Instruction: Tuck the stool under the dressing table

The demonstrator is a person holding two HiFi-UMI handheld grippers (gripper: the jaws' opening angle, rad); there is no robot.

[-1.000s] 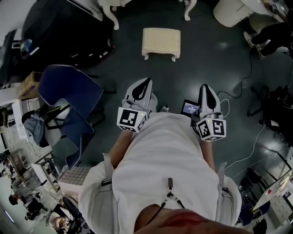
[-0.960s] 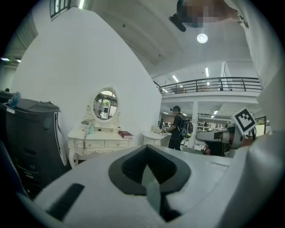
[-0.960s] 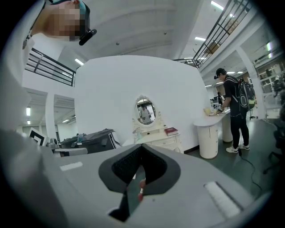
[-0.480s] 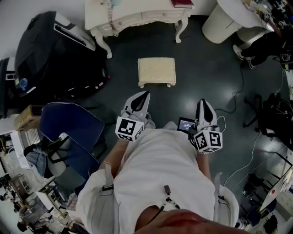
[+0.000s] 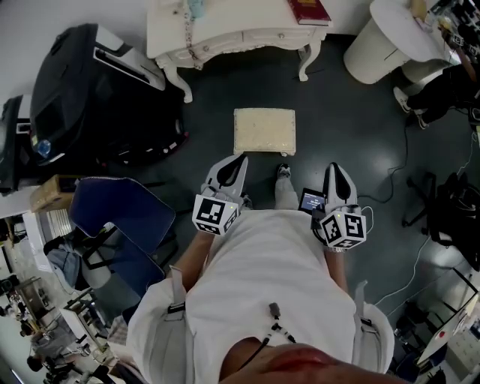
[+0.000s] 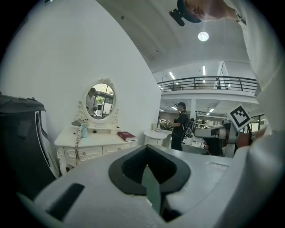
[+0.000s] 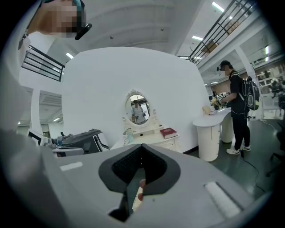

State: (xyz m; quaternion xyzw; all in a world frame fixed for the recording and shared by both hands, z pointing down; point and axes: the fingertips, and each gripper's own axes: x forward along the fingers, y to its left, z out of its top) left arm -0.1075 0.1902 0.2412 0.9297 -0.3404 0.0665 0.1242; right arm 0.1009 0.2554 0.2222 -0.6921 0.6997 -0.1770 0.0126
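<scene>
A person stood over the stool [image 5: 263, 130] with a claw in each hand, at the approach step of the tuck: nothing had yet touched it. The left gripper [image 5: 238, 160] and right gripper [image 5: 333, 168] sat at mid-frame in the head view, both pointing up the frame toward the furniture. Each had its jaws closed tight and held nothing.

The stool stood on the dark floor just above centre frame, near the grippers' tips but apart from them. It lay below the dressing table [image 5: 232, 34] at the top edge, clear of its front and roughly in line with the gap between its front legs. It was judged not yet under the table.

The next move likely called for bringing both claws up to the stool's near edge, either to push with shut jaws or to open and take hold. A straight, even shove up the frame would then keep it square between the legs.

Counted: one stool, one dressing table, two grippers. One red book [image 5: 309, 10] lay on the tabletop and one oval mirror [image 6: 100, 101] stood on it. One round white table [image 5: 386, 41] filled the upper right, and one blue chair [image 5: 120, 217] the lower left.
</scene>
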